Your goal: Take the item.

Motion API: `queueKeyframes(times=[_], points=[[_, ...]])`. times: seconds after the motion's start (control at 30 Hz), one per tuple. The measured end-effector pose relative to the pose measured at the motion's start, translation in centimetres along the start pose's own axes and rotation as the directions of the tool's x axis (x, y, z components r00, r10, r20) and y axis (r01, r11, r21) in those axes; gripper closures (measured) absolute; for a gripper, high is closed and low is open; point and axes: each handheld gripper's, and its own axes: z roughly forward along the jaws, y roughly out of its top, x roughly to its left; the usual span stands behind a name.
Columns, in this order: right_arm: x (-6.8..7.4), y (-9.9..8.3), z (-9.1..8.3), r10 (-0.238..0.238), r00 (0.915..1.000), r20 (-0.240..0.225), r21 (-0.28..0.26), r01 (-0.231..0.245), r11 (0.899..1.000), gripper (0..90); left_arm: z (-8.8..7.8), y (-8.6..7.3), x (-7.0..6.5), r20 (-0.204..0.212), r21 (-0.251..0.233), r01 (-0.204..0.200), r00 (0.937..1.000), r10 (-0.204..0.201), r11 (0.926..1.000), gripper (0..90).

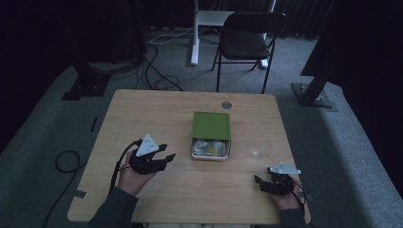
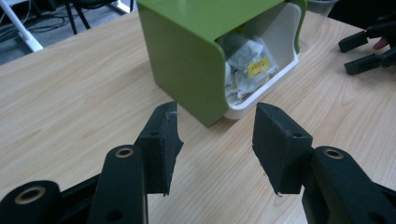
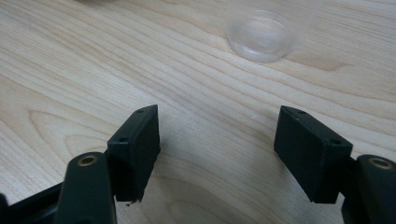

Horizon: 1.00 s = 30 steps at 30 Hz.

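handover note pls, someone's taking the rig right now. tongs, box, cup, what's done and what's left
Left tongs: open, empty, just left of the green box, jaws aimed at it.
Right tongs: open, empty, near the right front table edge, facing the clear cup.
Box: mid-table, its white drawer pulled out toward the person, small packets inside.
Cup: upright, right of the box, looks empty.
Done: drawer is open.
Left: probably pick a packet from the drawer and move it to the cup; nothing is gripped yet.
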Motion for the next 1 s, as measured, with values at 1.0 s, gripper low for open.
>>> queueKeyframes(times=[1.0], points=[[0.0,0.0,0.0,0.001,1.0000,-0.001,0.000,-0.001,1.000,30.5,2.9,4.5,-2.5,0.080,-0.045,-0.066,0.9944,0.069,0.9968,52.6]])
